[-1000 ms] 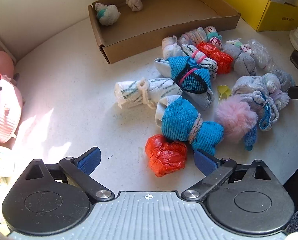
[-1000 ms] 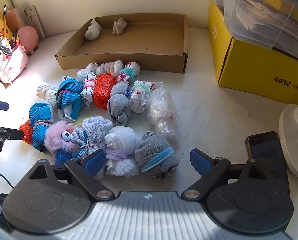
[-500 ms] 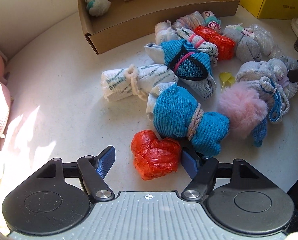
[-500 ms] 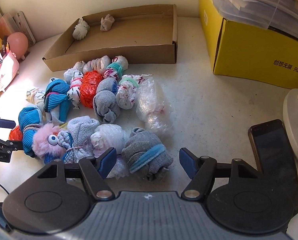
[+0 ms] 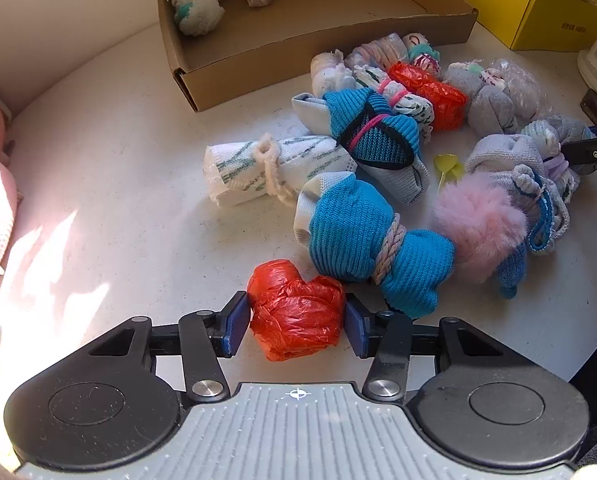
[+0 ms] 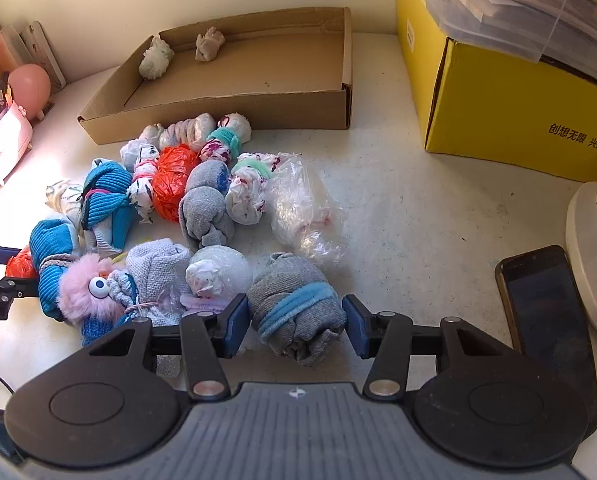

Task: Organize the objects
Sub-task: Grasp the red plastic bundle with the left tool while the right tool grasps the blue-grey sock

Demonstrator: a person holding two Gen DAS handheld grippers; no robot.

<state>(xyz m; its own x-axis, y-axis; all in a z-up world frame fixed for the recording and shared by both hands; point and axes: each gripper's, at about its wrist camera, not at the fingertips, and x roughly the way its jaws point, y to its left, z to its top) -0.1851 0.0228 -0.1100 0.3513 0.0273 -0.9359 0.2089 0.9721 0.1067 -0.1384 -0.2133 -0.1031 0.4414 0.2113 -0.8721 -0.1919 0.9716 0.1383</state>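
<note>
A pile of rolled sock bundles lies on the white table in front of a shallow cardboard tray that holds two small pale bundles. My left gripper is shut on a red plastic-wrapped bundle at the near edge of the pile, its blue pads touching both sides. My right gripper is shut on a grey sock roll with a light blue band. A blue knitted bundle tied with rope lies just beyond the red one.
A yellow box stands at the right with a clear bin on top. A dark phone and a white fan base lie at the near right. Pink items stand at the left.
Both grippers moved forward into the pile and closed, the left on the red bundle, the right on the grey roll with the blue band.
</note>
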